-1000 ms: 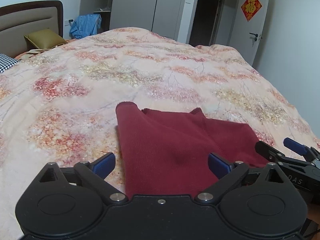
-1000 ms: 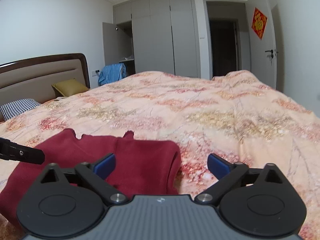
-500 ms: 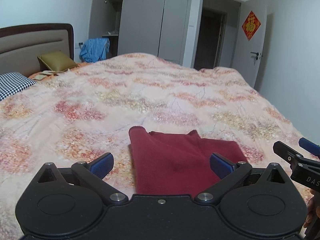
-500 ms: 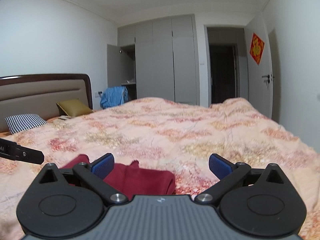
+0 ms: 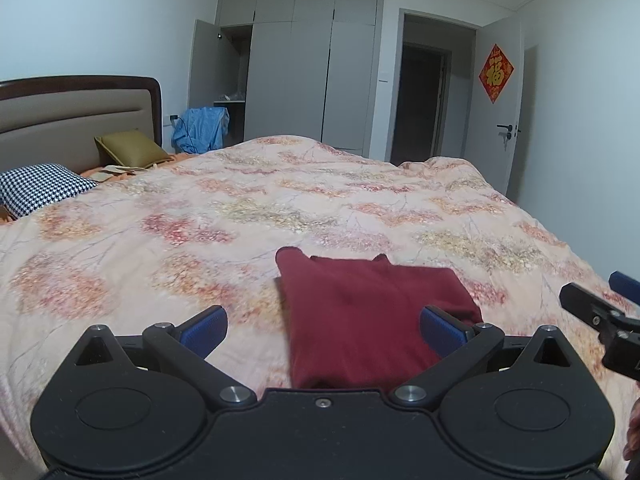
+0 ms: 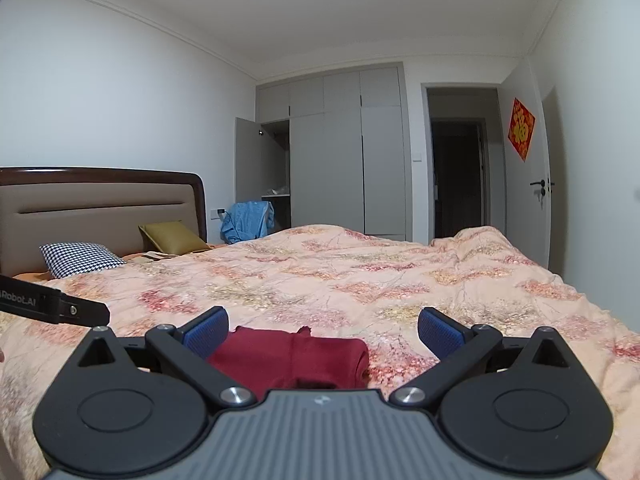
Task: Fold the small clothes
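Grey wardrobe doors [image 6: 344,152] and an open dark doorway [image 6: 460,176] close off the far end of a bedroom, where a bed [image 5: 280,208] under a peach floral quilt fills most of both wrist views. Folded into a compact rectangle, a dark red garment [image 5: 368,312] lies flat on the quilt near its closest edge, a small point of fabric standing up at the far side. Above it the left gripper [image 5: 323,326] hangs with its blue-padded fingers [image 5: 204,326] spread wide and gripping nothing, the folded cloth showing between them. To the right, the right gripper [image 6: 323,330] is likewise wide apart and empty, raised over the garment's right end so that only the near part of the red cloth shows ahead of its body. By the padded headboard [image 6: 100,204] rest a houndstooth pillow [image 6: 82,256] and an olive cushion [image 6: 172,234], with a blue garment [image 6: 248,220] draped near the open wardrobe door. A red diamond-shaped decoration [image 5: 496,73] hangs on the white room door.
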The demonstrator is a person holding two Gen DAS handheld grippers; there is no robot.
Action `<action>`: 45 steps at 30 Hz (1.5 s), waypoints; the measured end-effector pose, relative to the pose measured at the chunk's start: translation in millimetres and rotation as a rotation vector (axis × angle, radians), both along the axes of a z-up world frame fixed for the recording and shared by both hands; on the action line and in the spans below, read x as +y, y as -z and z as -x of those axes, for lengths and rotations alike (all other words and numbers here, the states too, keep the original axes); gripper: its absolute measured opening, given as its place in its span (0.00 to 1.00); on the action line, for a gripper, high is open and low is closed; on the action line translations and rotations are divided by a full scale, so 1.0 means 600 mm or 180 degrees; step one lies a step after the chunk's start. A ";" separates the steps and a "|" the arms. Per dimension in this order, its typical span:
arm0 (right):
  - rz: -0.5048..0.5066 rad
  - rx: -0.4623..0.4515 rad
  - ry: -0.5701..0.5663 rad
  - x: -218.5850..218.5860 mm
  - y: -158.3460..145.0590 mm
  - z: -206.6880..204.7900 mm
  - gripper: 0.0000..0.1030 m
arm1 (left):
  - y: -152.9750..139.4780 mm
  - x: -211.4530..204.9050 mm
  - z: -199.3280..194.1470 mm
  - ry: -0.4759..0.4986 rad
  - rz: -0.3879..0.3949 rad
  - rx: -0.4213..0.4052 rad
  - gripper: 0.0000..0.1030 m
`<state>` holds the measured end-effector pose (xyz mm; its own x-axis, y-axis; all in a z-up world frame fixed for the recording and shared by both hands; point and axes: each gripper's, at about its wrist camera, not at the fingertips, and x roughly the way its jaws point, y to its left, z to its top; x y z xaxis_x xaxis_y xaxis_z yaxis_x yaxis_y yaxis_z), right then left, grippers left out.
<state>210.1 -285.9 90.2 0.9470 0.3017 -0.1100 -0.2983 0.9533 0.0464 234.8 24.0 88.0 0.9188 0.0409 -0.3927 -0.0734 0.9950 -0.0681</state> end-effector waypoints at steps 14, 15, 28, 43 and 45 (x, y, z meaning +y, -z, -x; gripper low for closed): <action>0.0118 0.0106 0.0065 -0.005 0.054 0.143 1.00 | 0.069 -0.001 0.107 0.0075 0.0058 0.0112 0.99; 0.0134 0.0117 0.0077 -0.003 0.060 0.151 1.00 | 0.076 0.000 0.112 0.0072 0.0084 0.0127 0.99; 0.0087 0.0123 0.0255 -0.005 0.095 0.187 1.00 | 0.124 0.014 0.142 -0.0070 0.0109 0.0112 0.99; 0.0094 0.0494 0.0281 -0.003 0.137 0.164 1.00 | 0.148 0.016 0.125 -0.0096 0.0020 0.0193 0.99; 0.0091 0.0508 0.0288 -0.005 0.139 0.163 1.00 | 0.151 0.016 0.123 -0.0100 0.0024 0.0205 0.99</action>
